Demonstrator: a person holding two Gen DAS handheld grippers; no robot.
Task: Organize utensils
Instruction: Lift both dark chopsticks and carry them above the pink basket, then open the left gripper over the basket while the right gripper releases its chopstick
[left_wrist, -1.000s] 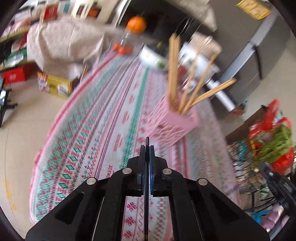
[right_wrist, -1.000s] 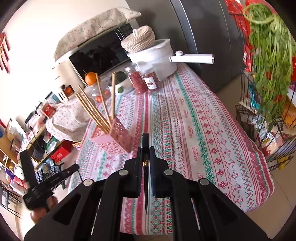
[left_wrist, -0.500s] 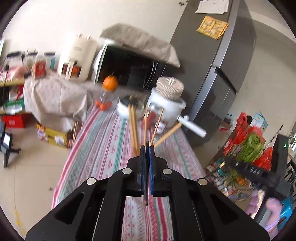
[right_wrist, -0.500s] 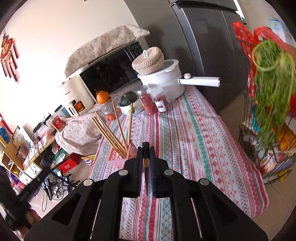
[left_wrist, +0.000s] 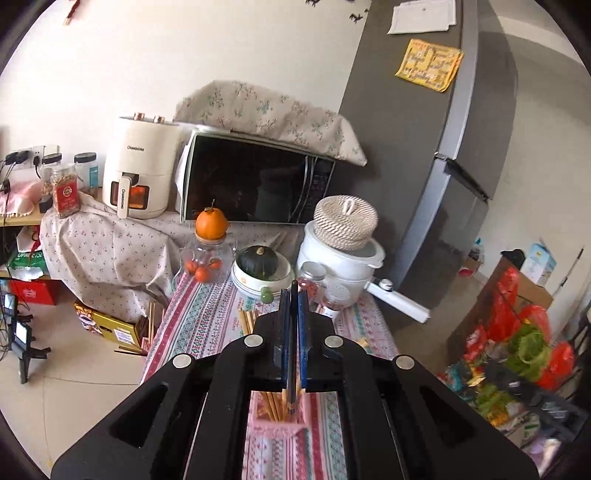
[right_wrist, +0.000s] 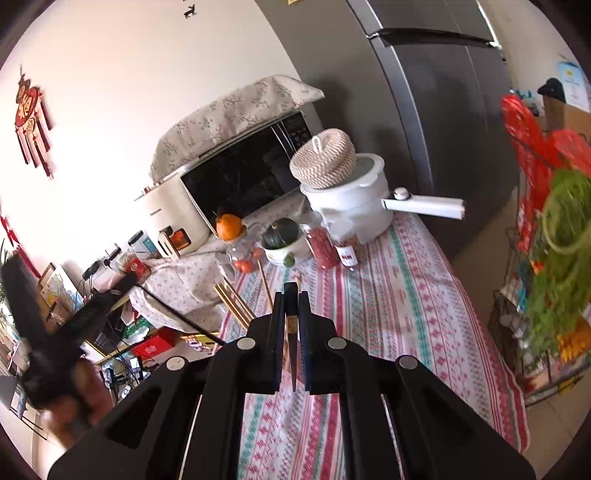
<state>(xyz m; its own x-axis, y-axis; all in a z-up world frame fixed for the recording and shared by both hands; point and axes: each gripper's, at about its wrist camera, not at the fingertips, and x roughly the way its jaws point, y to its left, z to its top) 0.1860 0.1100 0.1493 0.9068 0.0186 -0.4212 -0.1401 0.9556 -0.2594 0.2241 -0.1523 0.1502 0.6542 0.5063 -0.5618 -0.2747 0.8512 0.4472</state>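
**Pink holder now under the left claw; both claws loaded**

Pink perforated plastic utensil holder (left_wrist: 275, 424) sits on the striped red-and-green patterned tabletop (left_wrist: 207, 325). It shows low in the left wrist view, directly beneath your left claw (left_wrist: 291, 295). A second ago it stood out ahead of that claw, seen from above. Since then you have tipped the left camera up to a level look at the room and brought the claw over the holder.

Pale wooden chopsticks (left_wrist: 275, 404) stand bunched inside the holder.

Left claw: fingers drawn close together, pinching what looks like a slim dark chopstick (left_wrist: 293, 391). Its tip hangs just above the holder's mouth, beside the wooden ones.

Right claw (right_wrist: 291, 295): also narrow, gripping a dark chopstick with a gold band (right_wrist: 293, 354). The right view has swung only a little. It shows the wooden chopsticks' tops (right_wrist: 232, 306) fanned out to the left of the claw, with the holder itself hidden behind the fingers.

Judgement: the left stick is lined up for a drop into the holder. The move wanted is a straight lowering, then a release. The standing chopsticks crowd the opening, so you risk the tip catching on them or on the rim. The right stick waits its turn.
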